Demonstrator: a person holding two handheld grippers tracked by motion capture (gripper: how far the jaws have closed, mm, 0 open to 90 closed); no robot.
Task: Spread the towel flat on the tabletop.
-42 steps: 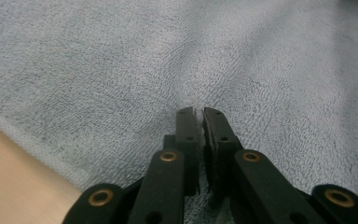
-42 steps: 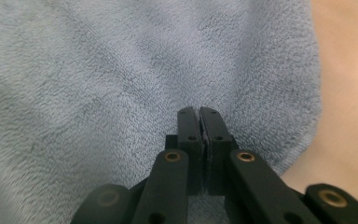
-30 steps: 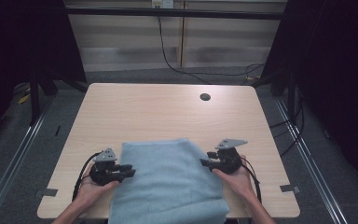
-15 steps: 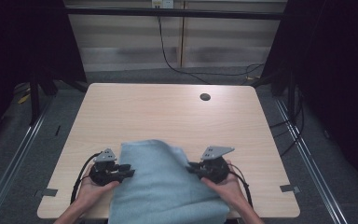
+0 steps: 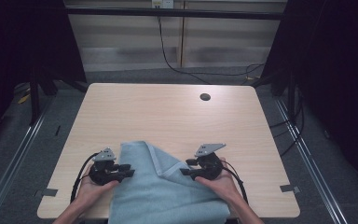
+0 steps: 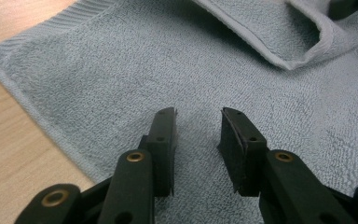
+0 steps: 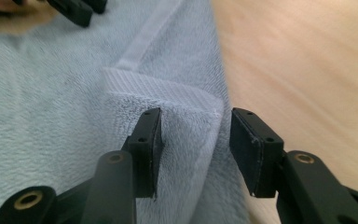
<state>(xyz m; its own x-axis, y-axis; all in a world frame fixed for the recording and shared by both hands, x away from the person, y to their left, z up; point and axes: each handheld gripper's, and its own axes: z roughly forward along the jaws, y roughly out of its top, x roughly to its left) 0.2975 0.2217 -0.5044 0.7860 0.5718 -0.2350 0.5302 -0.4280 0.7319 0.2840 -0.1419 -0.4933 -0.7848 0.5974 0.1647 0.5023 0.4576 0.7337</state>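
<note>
Light wooden table [image 5: 168, 116] bearing a pale blue towel [image 5: 163, 196] at its near edge. Right gripper [image 5: 192, 171], jaws spread around the folded-over corner [image 7: 168, 100], apparently releasing or about to pinch it. Left gripper [image 5: 124, 170], jaws spread and empty, rests on the towel's opposite side, probably steadying it.

Left tool [image 5: 121, 170] points toward 3 o'clock, jaws parted; right tool [image 5: 189, 169] points toward 9 o'clock, jaws apparently parted wider. Both hands grip from below.
</note>
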